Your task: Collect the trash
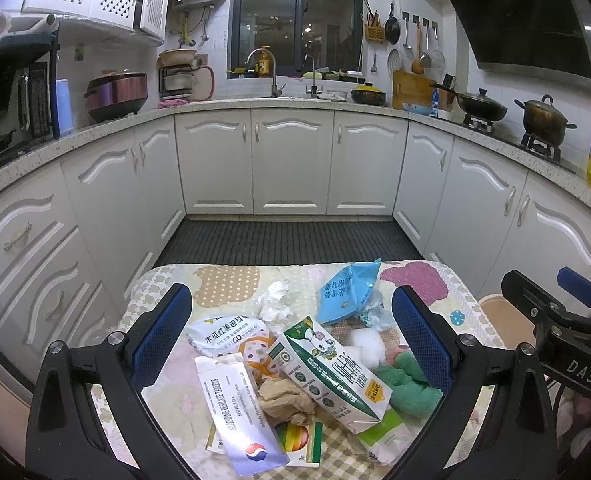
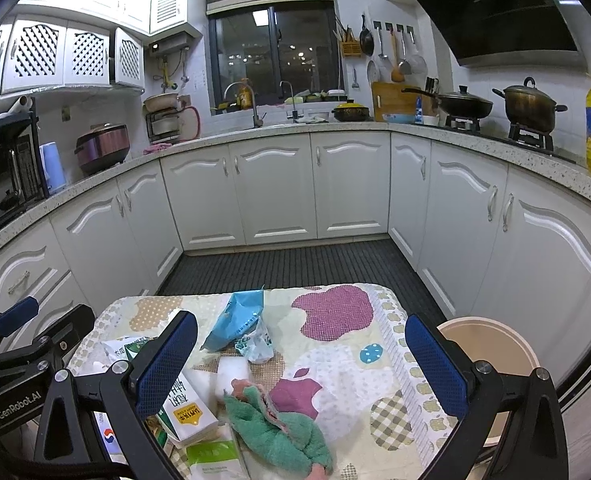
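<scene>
**Two wrist views, one table**

The table (image 1: 231, 280) is seen close from above by both fisheye cameras, faced toward the window (image 2: 275, 56). The green cloth (image 1: 407, 384) and milk carton (image 2: 187, 408) are shared.

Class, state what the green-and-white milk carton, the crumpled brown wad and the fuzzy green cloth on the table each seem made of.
Green-and-white milk carton: coated paperboard, likely; sharp folded edges, smooth printed faces.
Crumpled brown wad: thin matte paper, perhaps a napkin or bag; soft creases.
Fuzzy green cloth: terry-like textile; nubby pile, limp folds.
</scene>
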